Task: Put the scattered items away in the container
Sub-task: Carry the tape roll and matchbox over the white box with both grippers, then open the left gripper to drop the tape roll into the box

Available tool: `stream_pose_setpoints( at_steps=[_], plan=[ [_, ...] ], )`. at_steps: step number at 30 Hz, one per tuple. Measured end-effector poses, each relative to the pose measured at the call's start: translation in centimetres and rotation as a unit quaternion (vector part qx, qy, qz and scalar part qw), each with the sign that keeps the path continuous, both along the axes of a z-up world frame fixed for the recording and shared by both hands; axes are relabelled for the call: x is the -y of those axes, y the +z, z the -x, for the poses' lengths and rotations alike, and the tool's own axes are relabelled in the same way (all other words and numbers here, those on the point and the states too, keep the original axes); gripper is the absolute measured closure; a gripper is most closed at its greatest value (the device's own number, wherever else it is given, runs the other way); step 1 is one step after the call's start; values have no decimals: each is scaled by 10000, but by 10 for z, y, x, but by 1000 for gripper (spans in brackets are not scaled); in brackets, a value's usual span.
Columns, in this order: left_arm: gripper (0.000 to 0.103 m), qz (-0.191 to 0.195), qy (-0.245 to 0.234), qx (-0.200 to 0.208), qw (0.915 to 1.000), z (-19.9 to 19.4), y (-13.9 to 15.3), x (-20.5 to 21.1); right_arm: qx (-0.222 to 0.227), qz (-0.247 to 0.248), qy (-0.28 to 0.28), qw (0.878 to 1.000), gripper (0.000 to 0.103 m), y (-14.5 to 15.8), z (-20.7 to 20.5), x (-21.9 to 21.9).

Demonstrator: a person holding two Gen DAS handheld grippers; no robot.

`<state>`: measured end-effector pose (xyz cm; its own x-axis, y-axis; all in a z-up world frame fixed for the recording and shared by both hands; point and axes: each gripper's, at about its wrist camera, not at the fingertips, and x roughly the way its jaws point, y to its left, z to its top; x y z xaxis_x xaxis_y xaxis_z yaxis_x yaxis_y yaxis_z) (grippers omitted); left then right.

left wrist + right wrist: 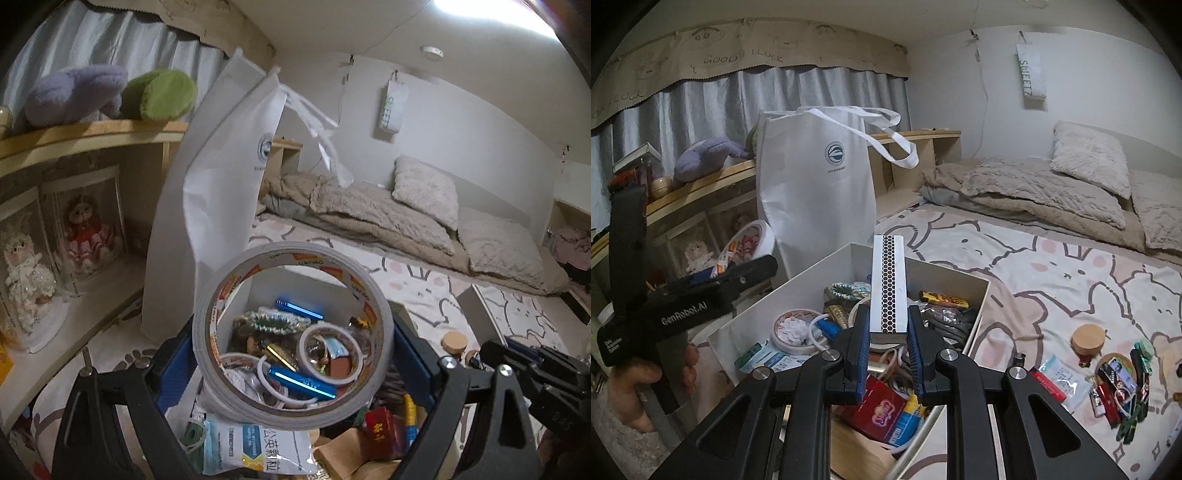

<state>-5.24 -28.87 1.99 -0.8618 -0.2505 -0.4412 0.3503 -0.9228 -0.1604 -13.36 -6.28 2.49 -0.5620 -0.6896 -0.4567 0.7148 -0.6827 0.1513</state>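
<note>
Your left gripper's fingertips [291, 332] are hidden behind the tape roll [221, 332] at the centre of the left wrist view — you can't see where the pads meet it. In the right wrist view, the box [923, 266] is cut off at the lower edge behind the gripper frame, and the small items [1119, 384] at lower right are too small to name.
</note>
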Motion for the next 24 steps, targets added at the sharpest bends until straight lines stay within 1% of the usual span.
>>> stream_pose_setpoints(
  at_steps=[8,15,20,22,24],
  plan=[
    [9,36,-96,418,9991,17,-19,-3,61,-154,92,9998,83,-6,5,15],
    [8,233,-143,879,9958,31,-35,-8,158,-271,147,9994,84,-11,10,27],
    [8,-8,-91,950,9954,32,-40,1,205,-356,137,9991,84,-14,16,32],
    [2,-44,-39,944,9955,31,-41,4,250,-371,130,9989,84,-16,19,34],
    [0,-106,2,903,9959,29,-39,7,274,-408,132,9987,84,-19,21,36]
  ],
)
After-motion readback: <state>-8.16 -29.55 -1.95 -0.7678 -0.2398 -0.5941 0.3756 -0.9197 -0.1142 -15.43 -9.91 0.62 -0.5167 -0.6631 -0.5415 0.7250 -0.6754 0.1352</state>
